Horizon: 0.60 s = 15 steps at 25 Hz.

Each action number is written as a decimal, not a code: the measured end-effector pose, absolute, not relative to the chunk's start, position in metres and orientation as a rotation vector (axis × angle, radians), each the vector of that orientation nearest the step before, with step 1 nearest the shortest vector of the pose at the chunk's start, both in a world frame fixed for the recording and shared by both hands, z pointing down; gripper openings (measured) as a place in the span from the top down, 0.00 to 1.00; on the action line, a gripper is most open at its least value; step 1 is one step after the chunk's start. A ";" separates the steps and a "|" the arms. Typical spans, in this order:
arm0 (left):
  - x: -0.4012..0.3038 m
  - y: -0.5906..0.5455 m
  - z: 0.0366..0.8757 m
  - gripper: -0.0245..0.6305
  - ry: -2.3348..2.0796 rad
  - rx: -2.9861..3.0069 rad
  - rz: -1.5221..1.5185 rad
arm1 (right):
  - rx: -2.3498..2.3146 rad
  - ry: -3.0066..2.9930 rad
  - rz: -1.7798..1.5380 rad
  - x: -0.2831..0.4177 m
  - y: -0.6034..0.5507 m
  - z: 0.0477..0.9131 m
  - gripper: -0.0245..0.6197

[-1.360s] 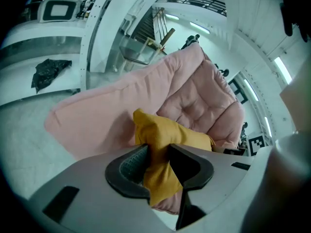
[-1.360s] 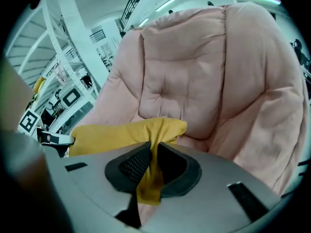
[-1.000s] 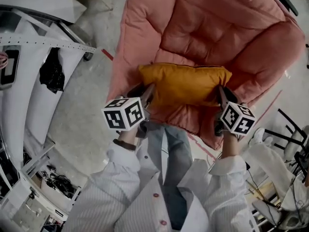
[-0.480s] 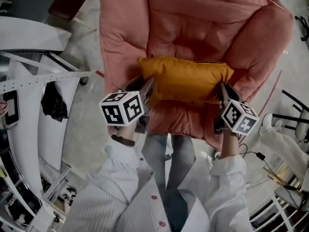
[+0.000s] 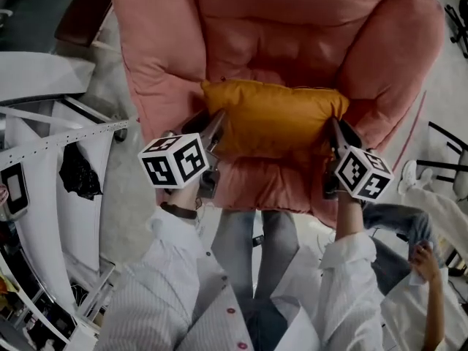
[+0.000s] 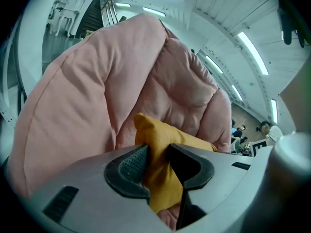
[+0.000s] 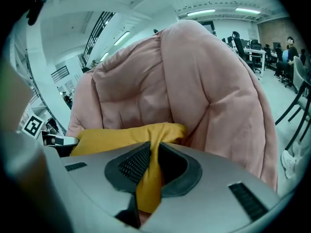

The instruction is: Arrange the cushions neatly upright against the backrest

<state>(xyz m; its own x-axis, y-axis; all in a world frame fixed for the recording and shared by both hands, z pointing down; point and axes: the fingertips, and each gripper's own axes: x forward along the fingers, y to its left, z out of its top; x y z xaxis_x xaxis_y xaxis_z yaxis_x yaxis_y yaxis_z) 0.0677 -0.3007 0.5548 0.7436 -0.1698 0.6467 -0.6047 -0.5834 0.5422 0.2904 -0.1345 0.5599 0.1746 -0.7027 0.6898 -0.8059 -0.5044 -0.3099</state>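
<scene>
Now yellow cushion (image 5: 274,119), clenched endwise by my left hand-held gripper (image 5: 214,121) and right hand-held gripper (image 5: 333,128), sits nearer the backrest (image 5: 292,13) than before.

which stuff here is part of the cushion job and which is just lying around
Part of the job: orange cushion; pink armchair; left hand-held gripper and right hand-held gripper, each shut on one end of the cushion.
Just lying about: black cloth; dark stool; white frame.

Matt orange cloth cushion (image 5: 274,118), quilted pink fabric armchair (image 5: 292,35)
</scene>
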 end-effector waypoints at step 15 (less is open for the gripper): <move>0.084 -0.336 0.589 0.74 -0.606 2.218 0.754 | 2.325 -1.520 1.233 0.291 -0.153 0.593 0.87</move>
<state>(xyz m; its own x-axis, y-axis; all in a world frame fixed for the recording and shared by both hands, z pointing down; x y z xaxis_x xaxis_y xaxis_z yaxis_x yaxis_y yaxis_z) 0.0837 -0.3362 0.5885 0.7201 -0.1957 0.6657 -0.6078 -0.6408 0.4691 0.2911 -0.1533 0.5930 0.1727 -0.7217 0.6704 -0.8047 -0.4958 -0.3265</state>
